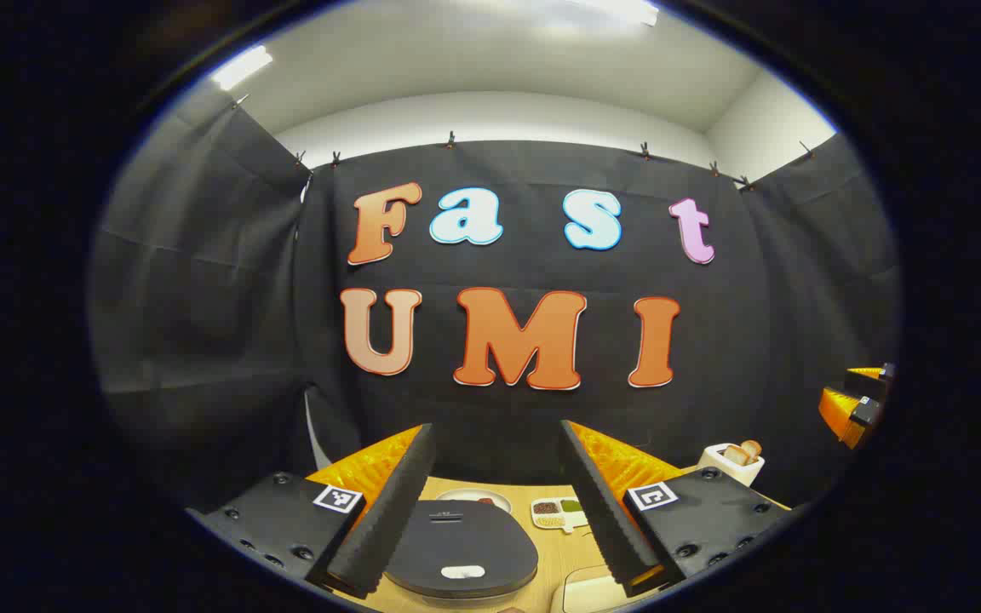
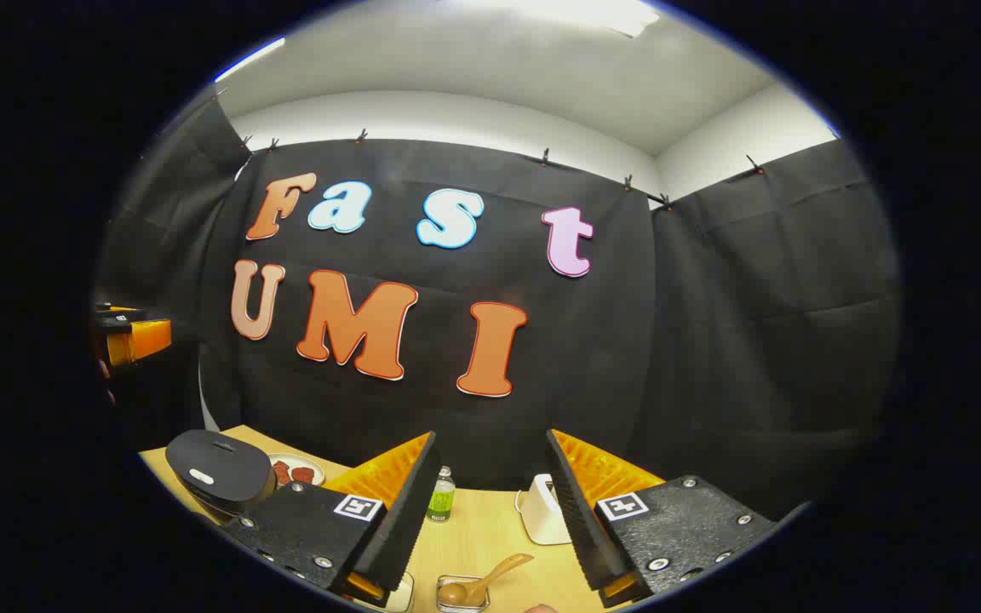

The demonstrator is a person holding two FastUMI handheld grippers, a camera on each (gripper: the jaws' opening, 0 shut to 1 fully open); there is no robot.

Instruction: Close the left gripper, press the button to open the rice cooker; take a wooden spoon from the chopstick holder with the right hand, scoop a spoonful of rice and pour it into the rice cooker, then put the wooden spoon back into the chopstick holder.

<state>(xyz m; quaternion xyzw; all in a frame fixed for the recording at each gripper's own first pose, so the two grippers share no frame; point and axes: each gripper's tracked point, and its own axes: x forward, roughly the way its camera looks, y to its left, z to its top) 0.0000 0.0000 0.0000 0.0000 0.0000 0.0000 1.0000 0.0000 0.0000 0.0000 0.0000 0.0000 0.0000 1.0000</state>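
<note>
Matt rice cooker (image 1: 461, 538) lid — wooden spoon (image 2: 482, 581)

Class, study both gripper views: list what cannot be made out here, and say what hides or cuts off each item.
- Rice cooker: left gripper view; its front is cut by the lower edge, so the body stays unseen.
- Wooden spoon: right gripper view; its holder is cut by the bottom edge.
- White container: right gripper view; partly behind the right gripper finger.
- Divided dish: left gripper view; contents too small to identify.

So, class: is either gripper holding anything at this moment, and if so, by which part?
Nothing is held. The left gripper and right gripper are both open, with nothing between their fingers.
</note>
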